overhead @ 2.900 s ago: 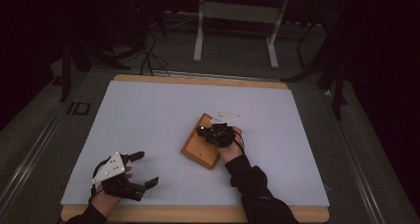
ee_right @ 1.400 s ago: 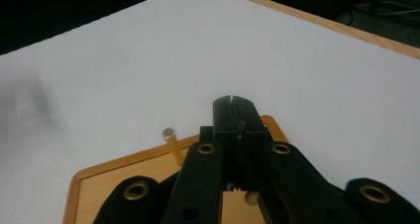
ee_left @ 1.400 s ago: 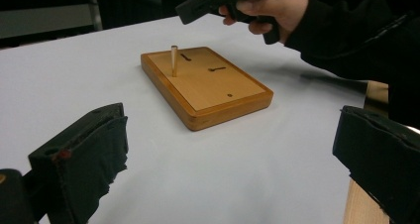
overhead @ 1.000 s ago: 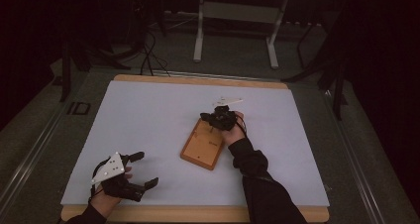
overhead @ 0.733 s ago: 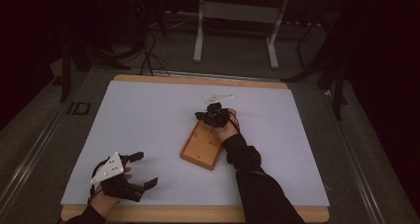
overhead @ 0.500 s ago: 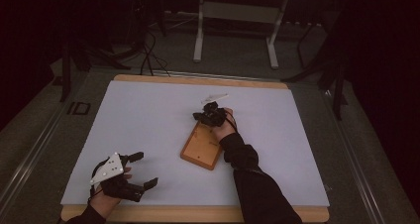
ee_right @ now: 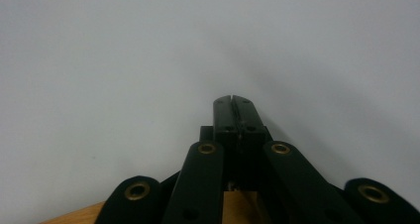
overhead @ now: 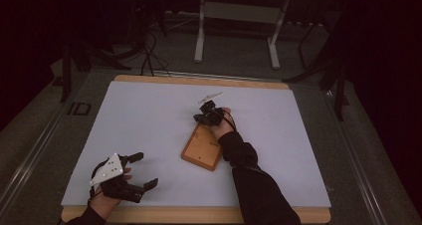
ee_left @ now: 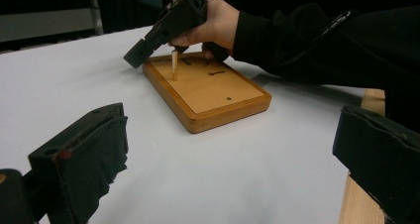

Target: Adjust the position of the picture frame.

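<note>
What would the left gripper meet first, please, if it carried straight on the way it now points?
Most likely the wooden board: the left gripper, jaws wide apart, looks along bare white table cover toward the board's near corner. Depth is hard to judge, but nothing lies between.

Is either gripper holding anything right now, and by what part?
Left gripper: open, nothing held. Right gripper: shut; a thin wooden peg stands on the wooden board beneath it, but a grip cannot be told.
</note>
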Tool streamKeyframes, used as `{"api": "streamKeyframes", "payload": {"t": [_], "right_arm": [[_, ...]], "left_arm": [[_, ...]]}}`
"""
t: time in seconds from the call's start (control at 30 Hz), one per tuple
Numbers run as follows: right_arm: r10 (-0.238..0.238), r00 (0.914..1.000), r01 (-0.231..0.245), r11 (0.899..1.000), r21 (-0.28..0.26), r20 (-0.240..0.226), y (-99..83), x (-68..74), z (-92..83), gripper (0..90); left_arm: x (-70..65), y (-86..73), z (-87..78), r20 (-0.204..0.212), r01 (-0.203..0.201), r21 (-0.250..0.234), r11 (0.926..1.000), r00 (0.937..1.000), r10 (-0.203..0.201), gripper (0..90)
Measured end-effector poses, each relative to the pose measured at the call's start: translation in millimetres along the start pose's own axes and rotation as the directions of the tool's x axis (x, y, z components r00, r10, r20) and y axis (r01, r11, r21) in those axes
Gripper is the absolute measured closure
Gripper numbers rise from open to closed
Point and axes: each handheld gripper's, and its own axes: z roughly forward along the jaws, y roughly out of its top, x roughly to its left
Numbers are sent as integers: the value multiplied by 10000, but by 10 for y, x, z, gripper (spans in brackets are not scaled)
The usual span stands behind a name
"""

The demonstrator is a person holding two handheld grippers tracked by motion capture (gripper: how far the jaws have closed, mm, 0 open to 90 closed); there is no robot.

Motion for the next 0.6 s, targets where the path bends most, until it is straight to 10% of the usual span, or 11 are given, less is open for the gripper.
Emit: {"api": "streamKeyframes", "payload": {"t": [0.6], "right_arm": [[5, 9992, -3, 10000, -64, 392, -163, -64, -178, 900]], "left_arm": [[-12, 2, -15, -34, -26, -12, 10000, 10000, 26, 9]]}}
